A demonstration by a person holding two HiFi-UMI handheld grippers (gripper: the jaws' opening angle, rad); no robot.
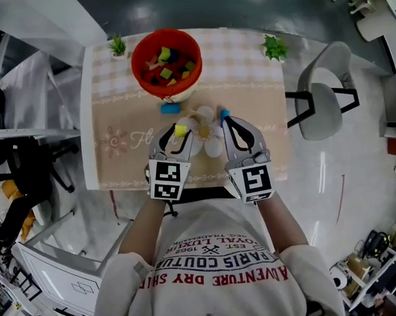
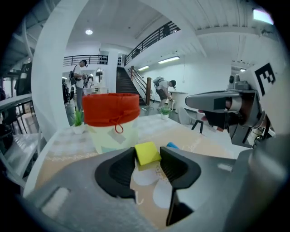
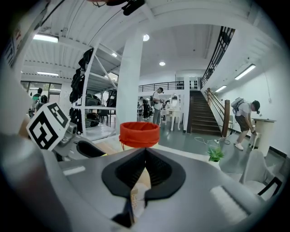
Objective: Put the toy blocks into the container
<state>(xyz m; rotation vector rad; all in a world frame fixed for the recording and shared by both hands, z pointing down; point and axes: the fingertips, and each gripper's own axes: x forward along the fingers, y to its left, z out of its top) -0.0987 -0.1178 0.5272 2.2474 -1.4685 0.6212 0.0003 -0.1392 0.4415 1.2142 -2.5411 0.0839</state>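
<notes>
Left gripper [image 1: 180, 133] pinches yellow block [image 1: 180, 129] at its jaw tips, seemingly off the table [image 1: 247, 77], probably for carrying to the container [image 1: 142, 48]. That stands straight ahead, open-topped, blocks inside. Right gripper [image 1: 226, 120] is pressed together, empty, tip by a blue block [image 1: 225, 113]. Second blue block [image 1: 170, 108] lies at the container's base. Path open; table edges well apart.

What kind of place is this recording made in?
Probably a large indoor workshop hall: a dark staircase, a railed upper gallery and a white round column stand around a small cloth-covered table.
</notes>
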